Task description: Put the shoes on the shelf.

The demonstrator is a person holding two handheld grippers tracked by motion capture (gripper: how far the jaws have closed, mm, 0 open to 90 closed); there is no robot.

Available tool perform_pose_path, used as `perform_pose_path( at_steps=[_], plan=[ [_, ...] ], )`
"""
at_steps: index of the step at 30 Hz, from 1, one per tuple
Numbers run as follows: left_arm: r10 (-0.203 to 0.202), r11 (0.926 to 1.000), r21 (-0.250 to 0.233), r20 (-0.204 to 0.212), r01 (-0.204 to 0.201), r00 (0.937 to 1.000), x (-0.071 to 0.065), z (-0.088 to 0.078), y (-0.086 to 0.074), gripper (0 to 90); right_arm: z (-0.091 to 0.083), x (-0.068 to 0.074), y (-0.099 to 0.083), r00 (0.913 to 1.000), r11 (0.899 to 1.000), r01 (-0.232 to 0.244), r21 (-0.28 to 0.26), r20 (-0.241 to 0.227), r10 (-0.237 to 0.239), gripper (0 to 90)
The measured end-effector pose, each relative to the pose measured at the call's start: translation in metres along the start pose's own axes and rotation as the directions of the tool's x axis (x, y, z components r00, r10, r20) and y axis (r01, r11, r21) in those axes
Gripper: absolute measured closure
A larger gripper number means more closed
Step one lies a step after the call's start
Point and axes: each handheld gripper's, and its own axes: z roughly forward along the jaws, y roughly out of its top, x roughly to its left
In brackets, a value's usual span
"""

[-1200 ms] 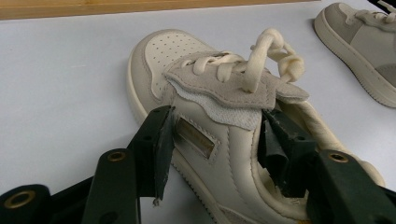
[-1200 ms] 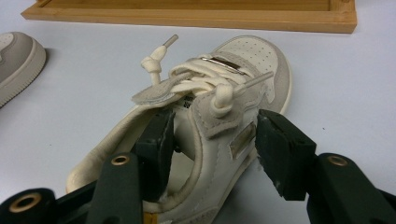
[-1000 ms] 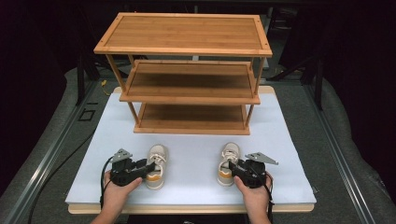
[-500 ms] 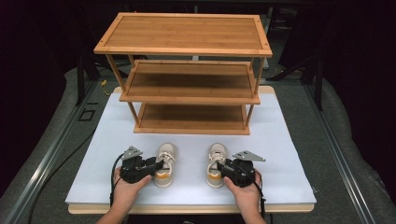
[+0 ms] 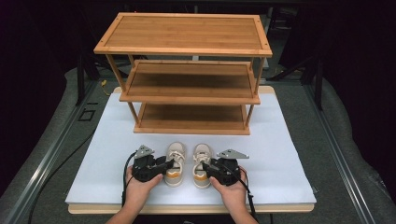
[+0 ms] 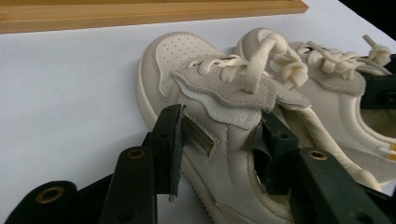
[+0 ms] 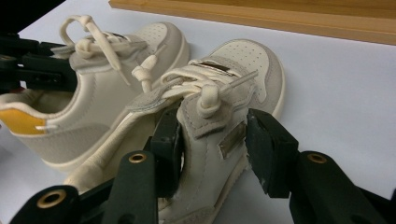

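Two small cream sneakers stand side by side on the white board (image 5: 280,154), toes toward the rack. My left gripper (image 5: 169,164) is shut on the left sneaker (image 5: 175,156); in the left gripper view its jaws (image 6: 222,140) clamp the shoe (image 6: 187,60) across its middle, having just been closing on it. My right gripper (image 5: 208,167) is shut on the right sneaker (image 5: 201,156); in the right gripper view its jaws (image 7: 212,140) squeeze that shoe (image 7: 243,60) below the laces. The other sneaker (image 7: 93,93) sits close beside it, orange at its heel.
A three-tier wooden shoe rack (image 5: 187,46) stands at the back of the board, its bottom shelf (image 5: 191,119) just beyond the shoes' toes. Bare white board lies to the left and right of the hands. Grey floor and dark stands surround the table.
Both hands slid inward with their sneakers. The shoes, once well apart, now stand close together at the middle of the board's front.
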Motion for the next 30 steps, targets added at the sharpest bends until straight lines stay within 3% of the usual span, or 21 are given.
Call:
perform_pose_path(
  at_steps=[13,24,30],
  plan=[
    [-0.004,1.0000,-0.001,0.000,0.004,1.0000,-0.005,0.003,0.000,56.6,0.011,0.012,0.001,0.9998,1.000,-0.020,-0.016,0.010,0.020,56.8],
    [-0.030,0.9995,-0.010,0.011,0.030,0.9995,-0.004,0.010,0.005,55.3,0.016,0.012,0.005,0.9971,0.998,-0.061,-0.029,0.044,0.062,55.7],
    [-0.044,0.9989,-0.012,0.028,0.045,0.9986,-0.002,0.010,0.003,51.7,0.015,0.009,0.004,0.9966,0.996,-0.078,-0.036,0.023,0.079,51.7]
  ],
)
